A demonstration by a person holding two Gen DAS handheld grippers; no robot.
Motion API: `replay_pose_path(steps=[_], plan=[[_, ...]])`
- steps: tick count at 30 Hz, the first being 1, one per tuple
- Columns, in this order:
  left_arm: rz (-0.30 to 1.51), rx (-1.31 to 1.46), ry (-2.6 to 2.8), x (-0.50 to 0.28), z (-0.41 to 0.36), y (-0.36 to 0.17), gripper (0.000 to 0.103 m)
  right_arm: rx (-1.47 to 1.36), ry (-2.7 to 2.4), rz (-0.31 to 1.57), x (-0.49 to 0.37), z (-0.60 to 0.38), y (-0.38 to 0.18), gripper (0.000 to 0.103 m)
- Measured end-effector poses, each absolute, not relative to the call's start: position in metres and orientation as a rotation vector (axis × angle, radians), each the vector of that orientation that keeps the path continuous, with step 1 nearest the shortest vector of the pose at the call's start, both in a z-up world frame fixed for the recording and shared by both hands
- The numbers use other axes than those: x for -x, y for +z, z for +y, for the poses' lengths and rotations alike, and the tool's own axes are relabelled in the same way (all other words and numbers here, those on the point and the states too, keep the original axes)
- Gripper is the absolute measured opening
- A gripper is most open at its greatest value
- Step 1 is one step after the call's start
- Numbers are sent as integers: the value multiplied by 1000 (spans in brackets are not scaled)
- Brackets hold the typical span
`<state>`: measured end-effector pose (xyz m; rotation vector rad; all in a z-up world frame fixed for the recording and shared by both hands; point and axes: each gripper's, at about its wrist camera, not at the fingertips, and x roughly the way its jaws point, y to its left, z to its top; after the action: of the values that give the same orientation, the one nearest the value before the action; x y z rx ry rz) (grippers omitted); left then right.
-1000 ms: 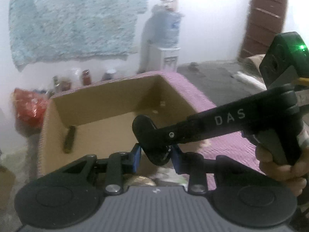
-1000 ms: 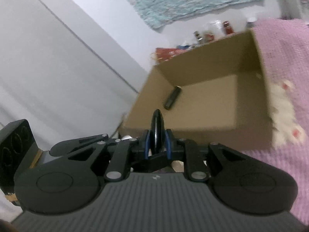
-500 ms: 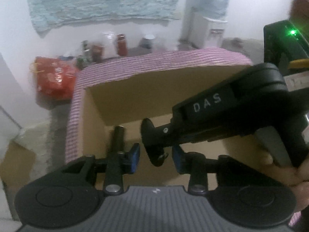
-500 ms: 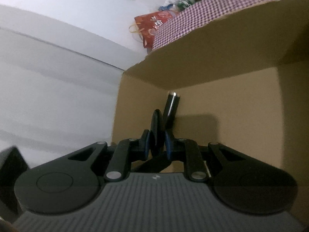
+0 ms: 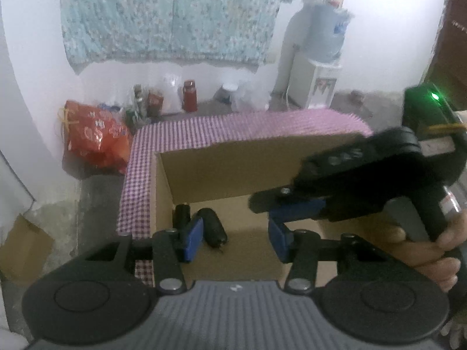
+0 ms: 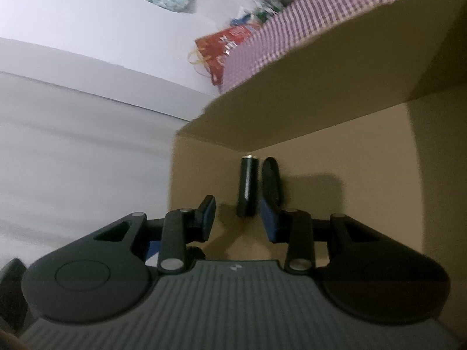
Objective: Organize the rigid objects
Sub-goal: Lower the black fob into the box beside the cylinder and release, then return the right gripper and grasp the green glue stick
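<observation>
Both grippers spread wide over the box, gripping nothing.
Left gripper (image 5: pixel 233 234) and right gripper (image 6: pixel 238 218) low in frame; cylinder (image 6: pixel 247 185) and fob (image 6: pixel 271 181) side by side on box (image 6: pixel 335 116) floor, centre frame.

The box (image 5: pixel 221 175) was matt brown cardboard; the cylinder (image 6: pixel 247 186) at its 9 o'clock wall looked glossy black; gingham cloth (image 5: pixel 233 128) lay beneath.

A brown cardboard box (image 5: pixel 221 175) is seen on a pink-and-white checked cloth (image 5: pixel 233 125). Two black objects (image 5: pixel 211 227) are seen inside. Blue pads (image 5: pixel 192 237) are carried by black jaws.
</observation>
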<state>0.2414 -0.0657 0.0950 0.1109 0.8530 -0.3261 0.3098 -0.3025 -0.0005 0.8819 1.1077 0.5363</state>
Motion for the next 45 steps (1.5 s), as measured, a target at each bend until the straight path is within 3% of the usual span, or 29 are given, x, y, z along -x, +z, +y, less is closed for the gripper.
replay_pose_path(steps=[8,14,24,29,35,45], plan=[[734,-79,-417,-163,-62,133,57,-841,633,905,-209,-354,70,35],[720,-37,-531,-109,-66,119,58,-791,590,782,-116,-395,88,35],[832,-123,-629,-67,-118,25,55,-645,340,870,-55,-364,-10,37],[870,-211,-659,-62,-150,-13,43,-582,308,921,-63,-350,-33,34],[873,-224,-656,-62,-164,-26,29,-427,273,947,-87,-326,-43,20],[886,-251,-679,-67,-177,-28,29,-511,266,987,-87,-341,-57,13]])
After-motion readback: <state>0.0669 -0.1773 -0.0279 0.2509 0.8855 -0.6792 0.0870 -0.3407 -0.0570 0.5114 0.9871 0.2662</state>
